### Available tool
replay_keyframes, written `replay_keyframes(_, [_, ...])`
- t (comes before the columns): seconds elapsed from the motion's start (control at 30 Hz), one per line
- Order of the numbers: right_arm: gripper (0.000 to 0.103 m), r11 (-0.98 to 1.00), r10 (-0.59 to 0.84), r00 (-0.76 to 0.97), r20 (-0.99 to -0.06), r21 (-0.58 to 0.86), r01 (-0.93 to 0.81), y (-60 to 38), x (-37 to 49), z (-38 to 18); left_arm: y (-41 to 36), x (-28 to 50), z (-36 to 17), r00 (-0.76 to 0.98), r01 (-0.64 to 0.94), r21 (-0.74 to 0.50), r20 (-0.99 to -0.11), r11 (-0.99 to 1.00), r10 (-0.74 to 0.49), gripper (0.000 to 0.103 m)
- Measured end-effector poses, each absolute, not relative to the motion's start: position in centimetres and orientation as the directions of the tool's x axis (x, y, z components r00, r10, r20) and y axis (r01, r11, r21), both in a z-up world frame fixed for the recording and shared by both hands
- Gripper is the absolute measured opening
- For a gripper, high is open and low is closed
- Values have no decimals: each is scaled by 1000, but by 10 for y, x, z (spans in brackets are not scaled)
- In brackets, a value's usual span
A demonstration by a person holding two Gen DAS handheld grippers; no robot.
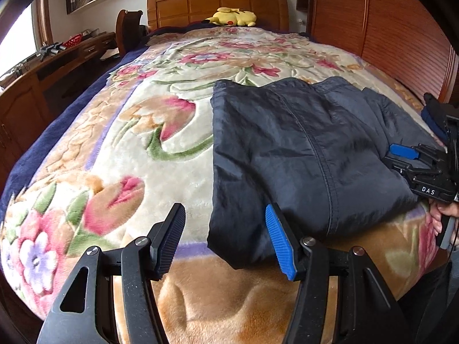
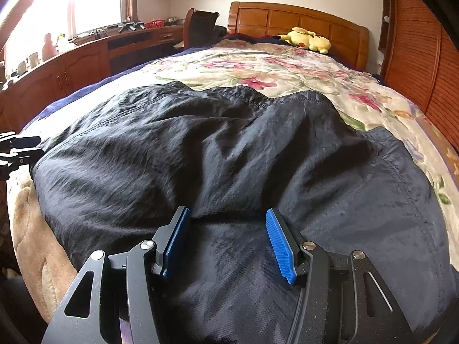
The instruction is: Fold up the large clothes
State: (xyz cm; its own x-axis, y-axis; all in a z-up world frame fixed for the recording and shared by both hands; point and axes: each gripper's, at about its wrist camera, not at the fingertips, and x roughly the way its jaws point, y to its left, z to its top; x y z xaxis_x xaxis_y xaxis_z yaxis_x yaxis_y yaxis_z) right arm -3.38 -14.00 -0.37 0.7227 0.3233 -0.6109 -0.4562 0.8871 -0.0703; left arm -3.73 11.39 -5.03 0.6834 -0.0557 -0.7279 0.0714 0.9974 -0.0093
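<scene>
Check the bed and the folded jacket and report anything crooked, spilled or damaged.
Nothing spilled or damaged. The dark jacket lies folded but rumpled on the flowered blanket, its far edge bunched up rather than flat.

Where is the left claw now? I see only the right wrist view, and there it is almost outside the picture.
Observer: The left claw is open above the near left corner of the dark navy nylon garment and grips nothing.
Operator: How does that left edge lie?
Observer: Fairly straight on the floral plush blanket, and the corner reaches the beige border.
Operator: Who holds my right claw?
Observer: A hand grips the handle of the right claw.
</scene>
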Motion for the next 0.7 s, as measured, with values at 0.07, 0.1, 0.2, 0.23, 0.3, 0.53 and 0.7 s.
replay_keyframes(0.07, [57, 889, 332, 723, -606, -55, -455, -144, -36, -3, 119, -40, -54, 690, 69, -44, -719, 997, -80, 60])
replay_keyframes(0.1, [57, 892, 333, 723, -606, -46, -450, -146, -38, -2, 120, -41, -55, 693, 66, -58, -715, 996, -88, 60])
replay_keyframes(0.2, [57, 898, 326, 736, -593, -48, -436, -148, -49, 3, 125, -44, -59, 698, 59, -99, -708, 993, -112, 59])
replay_keyframes(0.23, [57, 896, 332, 741, -584, -51, -441, -148, -55, 5, 125, -44, -60, 700, 63, -103, -705, 993, -118, 58])
replay_keyframes(0.3, [57, 890, 346, 749, -566, -55, -453, -150, -66, 8, 126, -46, -60, 701, 68, -118, -701, 991, -132, 55])
replay_keyframes(0.53, [57, 868, 404, 724, -559, -16, -496, -158, -74, 2, 121, -44, -64, 694, 100, -166, -695, 981, -188, 30])
replay_keyframes(0.7, [57, 868, 400, 717, -571, -14, -496, -157, -68, 4, 113, -44, -53, 712, 92, -129, -684, 987, -155, 8])
